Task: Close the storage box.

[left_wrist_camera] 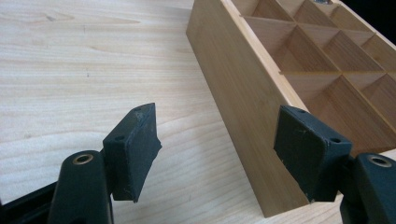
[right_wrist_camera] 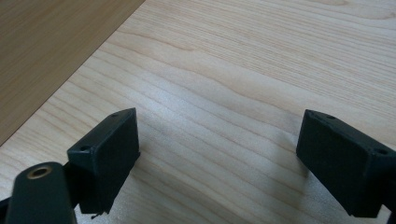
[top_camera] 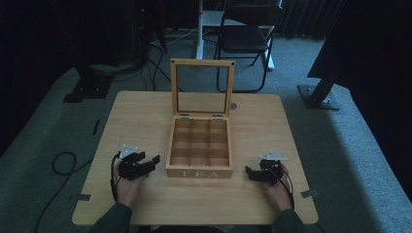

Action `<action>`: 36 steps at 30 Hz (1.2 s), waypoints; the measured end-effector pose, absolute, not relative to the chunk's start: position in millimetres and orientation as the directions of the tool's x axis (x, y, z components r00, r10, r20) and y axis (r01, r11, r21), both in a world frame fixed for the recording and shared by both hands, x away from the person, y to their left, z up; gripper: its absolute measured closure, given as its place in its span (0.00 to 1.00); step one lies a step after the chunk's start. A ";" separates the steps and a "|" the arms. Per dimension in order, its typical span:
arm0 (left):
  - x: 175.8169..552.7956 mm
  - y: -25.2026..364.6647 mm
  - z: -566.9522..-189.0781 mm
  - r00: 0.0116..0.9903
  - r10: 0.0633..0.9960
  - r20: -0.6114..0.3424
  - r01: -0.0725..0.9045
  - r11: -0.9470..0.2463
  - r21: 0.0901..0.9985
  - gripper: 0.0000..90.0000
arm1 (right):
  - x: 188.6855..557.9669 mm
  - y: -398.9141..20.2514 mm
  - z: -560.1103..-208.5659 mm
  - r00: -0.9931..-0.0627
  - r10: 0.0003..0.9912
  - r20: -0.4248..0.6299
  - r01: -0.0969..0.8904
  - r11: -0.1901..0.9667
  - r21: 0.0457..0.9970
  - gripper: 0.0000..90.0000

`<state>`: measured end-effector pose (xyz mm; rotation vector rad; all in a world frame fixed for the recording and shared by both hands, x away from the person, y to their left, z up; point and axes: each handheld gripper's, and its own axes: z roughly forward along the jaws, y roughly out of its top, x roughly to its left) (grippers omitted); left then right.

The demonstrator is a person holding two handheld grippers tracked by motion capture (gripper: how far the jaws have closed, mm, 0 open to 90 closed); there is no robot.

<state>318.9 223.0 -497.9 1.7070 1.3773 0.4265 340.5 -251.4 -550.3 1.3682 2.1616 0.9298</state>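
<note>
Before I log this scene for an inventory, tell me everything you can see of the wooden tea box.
The tea box is light wood with TEA lettered on its front wall. Its framed, clear-paned lid stands open and upright on two metal hinges at the back. Inside, thin wooden dividers form nine compartments in a three-by-three grid, all empty. It sits flat at the middle of the wooden table. Neither gripper touches it.

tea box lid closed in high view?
No, the tea box has its glass-paned lid standing upright, with its empty compartments exposed.
</note>
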 end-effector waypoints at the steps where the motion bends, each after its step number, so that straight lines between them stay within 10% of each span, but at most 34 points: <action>1: 318.9 223.0 -497.9 0.327 0.911 -0.250 0.611 -0.002 0.792 0.34 | 340.5 -251.4 -550.3 -0.430 0.903 0.005 0.624 0.293 0.724 0.14; 36: 382.9 223.7 -436.8 0.352 0.918 -0.182 0.541 -0.041 0.840 0.35 | 340.4 -251.2 -550.3 -0.430 0.903 0.006 0.625 0.293 0.723 0.14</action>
